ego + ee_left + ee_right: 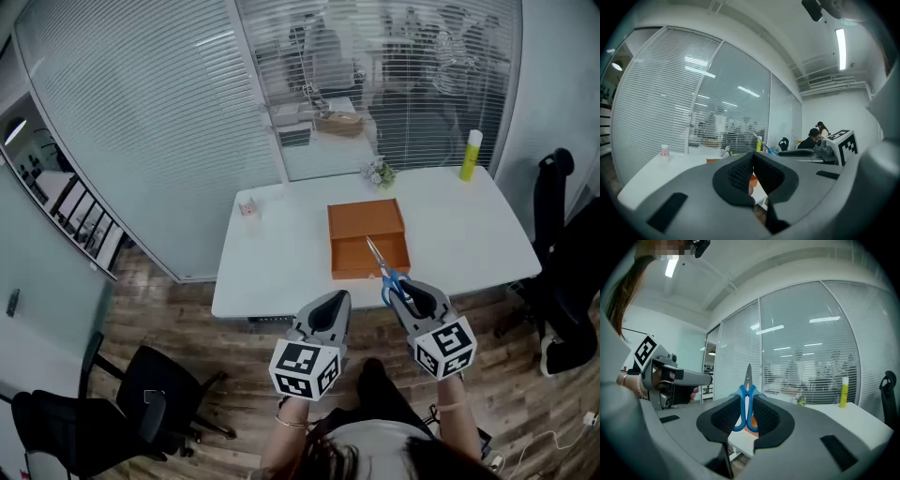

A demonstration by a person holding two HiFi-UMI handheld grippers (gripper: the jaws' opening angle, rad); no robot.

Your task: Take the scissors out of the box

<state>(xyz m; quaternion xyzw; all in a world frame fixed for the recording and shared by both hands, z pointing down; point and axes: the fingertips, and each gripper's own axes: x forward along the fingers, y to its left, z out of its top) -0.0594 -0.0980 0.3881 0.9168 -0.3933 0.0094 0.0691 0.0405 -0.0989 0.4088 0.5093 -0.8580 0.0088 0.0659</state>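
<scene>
Both near the box point(366, 223), the right claw point(410, 292) clamps the scissors point(389, 277); the left claw point(328, 307) is closed, empty.

L gripper point(330, 302) jaws together, empty, level; R gripper point(417, 298) clamped on scissors point(389, 277), near level.

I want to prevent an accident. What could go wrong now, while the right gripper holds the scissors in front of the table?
1. The right gripper grips the scissors only by the blue handles, and the blades stick out free. They might pivot or slip out.
2. The handles and the gripper hang at the front edge of the table, partly over the wooden floor. If dropped, the scissors would probably fall to the floor.
</scene>
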